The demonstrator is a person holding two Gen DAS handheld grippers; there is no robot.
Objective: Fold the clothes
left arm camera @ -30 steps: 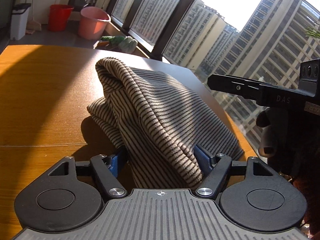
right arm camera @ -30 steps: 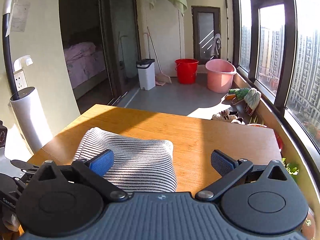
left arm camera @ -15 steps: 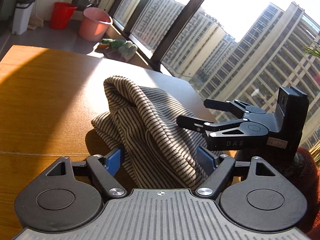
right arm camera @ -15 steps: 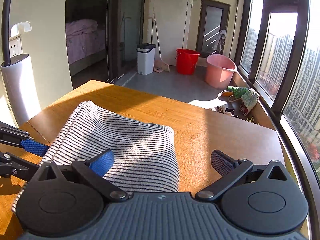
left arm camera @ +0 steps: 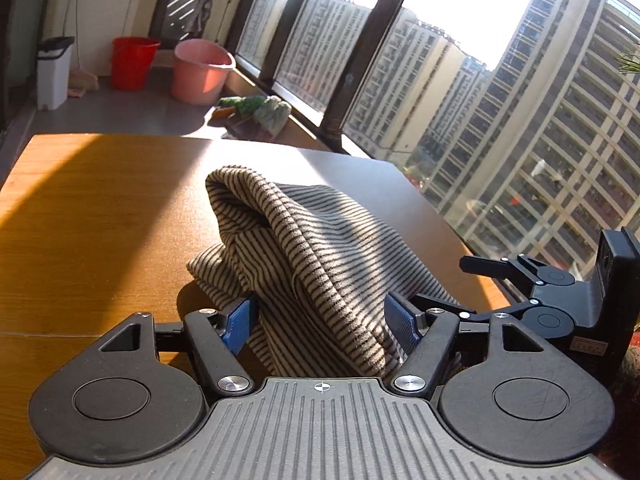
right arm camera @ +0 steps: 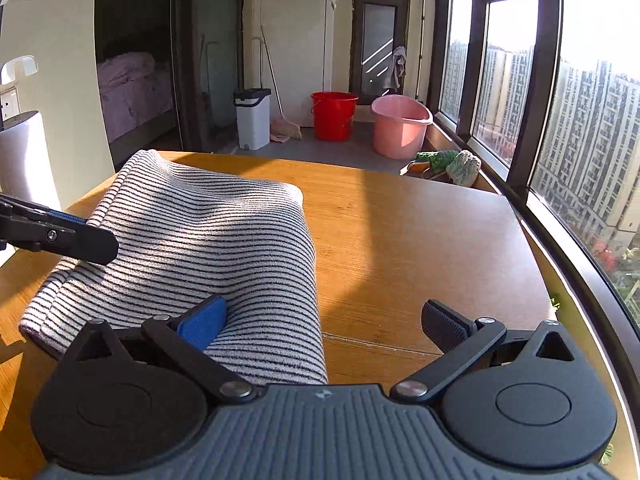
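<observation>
Left wrist view: the left gripper is closing around the bunched striped garment on the table; it should bite every layer. Right wrist view: the right gripper gapes wide over the garment's near corner, unclamped; a lower bite would help.

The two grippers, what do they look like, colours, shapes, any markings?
Both are black plastic. Each has a ribbed grey base plate with a small crosshair mark, flanked by two round black housings with silver pivot screws. The left gripper carries blue textured pads. The right gripper has one blue pad and one that looks dark in shade. A small label sits on the right gripper's body in the left wrist view; its text is unreadable.
</observation>
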